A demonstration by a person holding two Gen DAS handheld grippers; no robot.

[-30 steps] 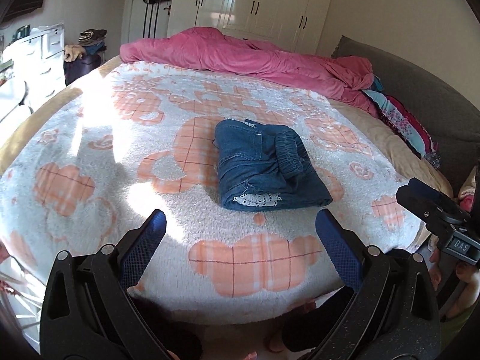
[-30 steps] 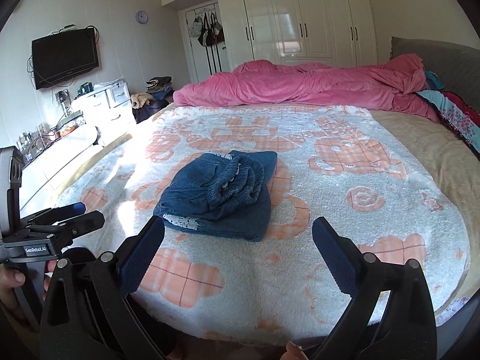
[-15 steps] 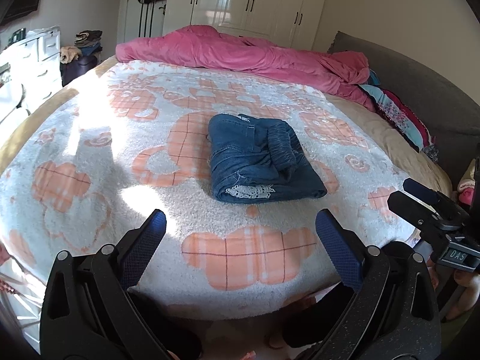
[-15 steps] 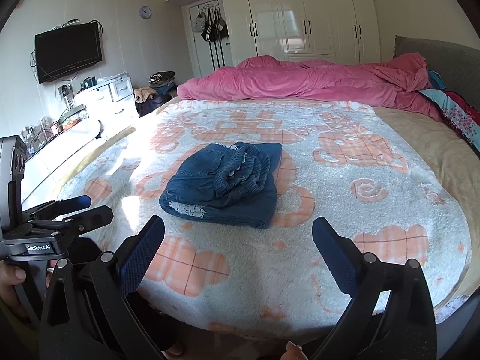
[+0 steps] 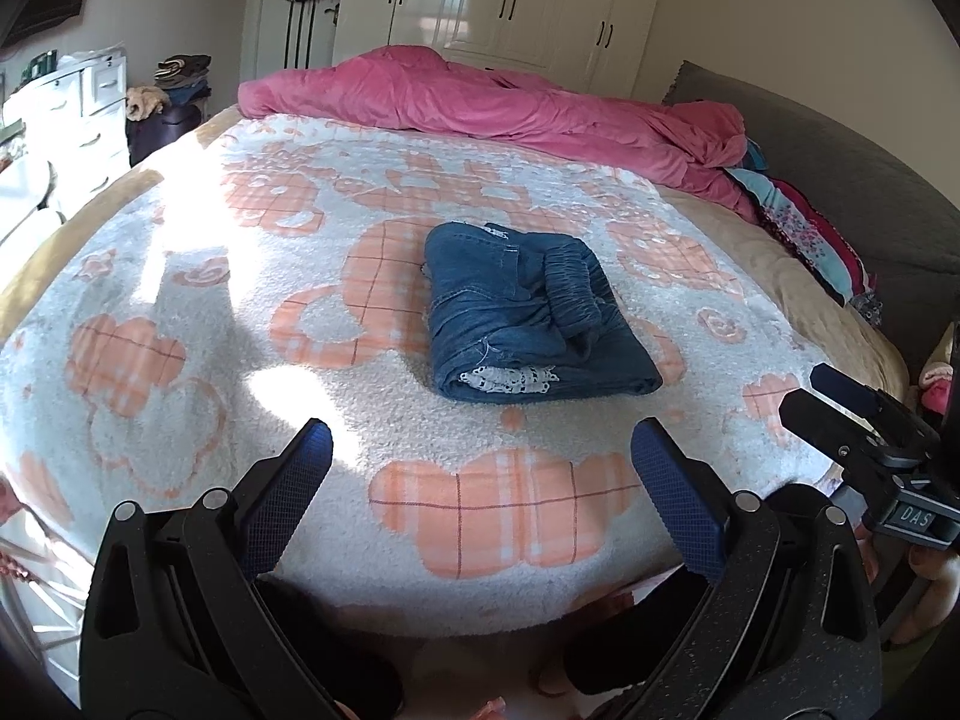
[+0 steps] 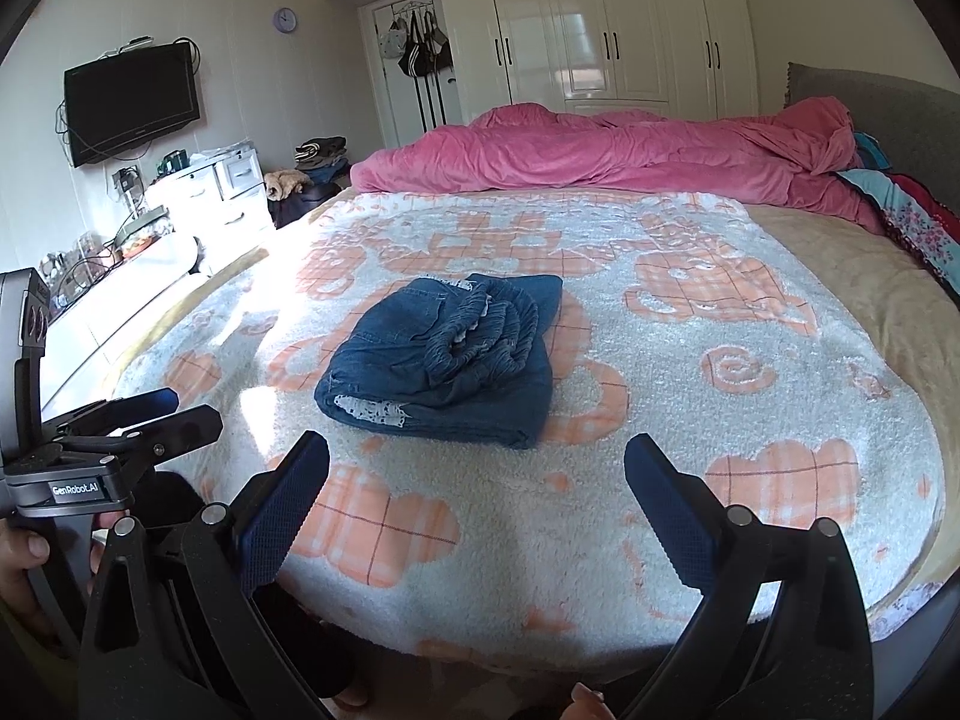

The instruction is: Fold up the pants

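Note:
The blue denim pants [image 5: 528,318] lie folded in a compact bundle in the middle of the bed, with white lace trim at the near edge; they also show in the right wrist view [image 6: 450,360]. My left gripper [image 5: 480,450] is open and empty, held back over the bed's near edge, well short of the pants. My right gripper [image 6: 477,462] is open and empty too, also back from the pants. Each gripper shows at the side of the other's view: the right one [image 5: 852,420], the left one [image 6: 138,420].
The bed is covered by a white and orange patterned blanket [image 5: 180,300]. A pink duvet [image 5: 480,102] is bunched along the far side. A grey headboard [image 5: 840,162] is at the right, white drawers [image 6: 210,192] and a wall TV [image 6: 132,99] at the left.
Both grippers have drawn back and lifted slightly from the bed, still open. The folded pants have not moved.

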